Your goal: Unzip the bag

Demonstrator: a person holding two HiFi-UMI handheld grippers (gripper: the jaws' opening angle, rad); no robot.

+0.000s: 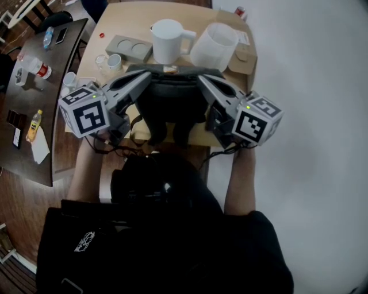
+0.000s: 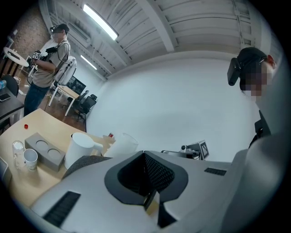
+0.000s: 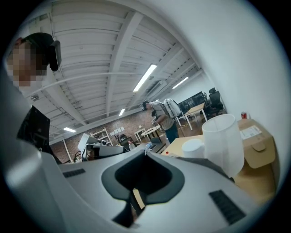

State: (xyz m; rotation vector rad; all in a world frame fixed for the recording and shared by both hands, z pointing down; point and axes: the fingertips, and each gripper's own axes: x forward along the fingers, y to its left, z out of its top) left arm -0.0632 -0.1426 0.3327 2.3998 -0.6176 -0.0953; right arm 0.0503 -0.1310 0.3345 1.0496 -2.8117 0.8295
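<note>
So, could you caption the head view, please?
Left gripper and right gripper, both shut, at the far edge of a dark bag on a table.

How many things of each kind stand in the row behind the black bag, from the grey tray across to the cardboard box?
Grey tray with two round hollows: 1
White jug with a handle: 1
Translucent tub: 1
Cardboard box: 1
Total: 4

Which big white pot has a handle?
The solid white jug, the left one in the head view, behind the bag. Its handle sticks out sideways. The frosted, see-through tub beside it has none.
</note>
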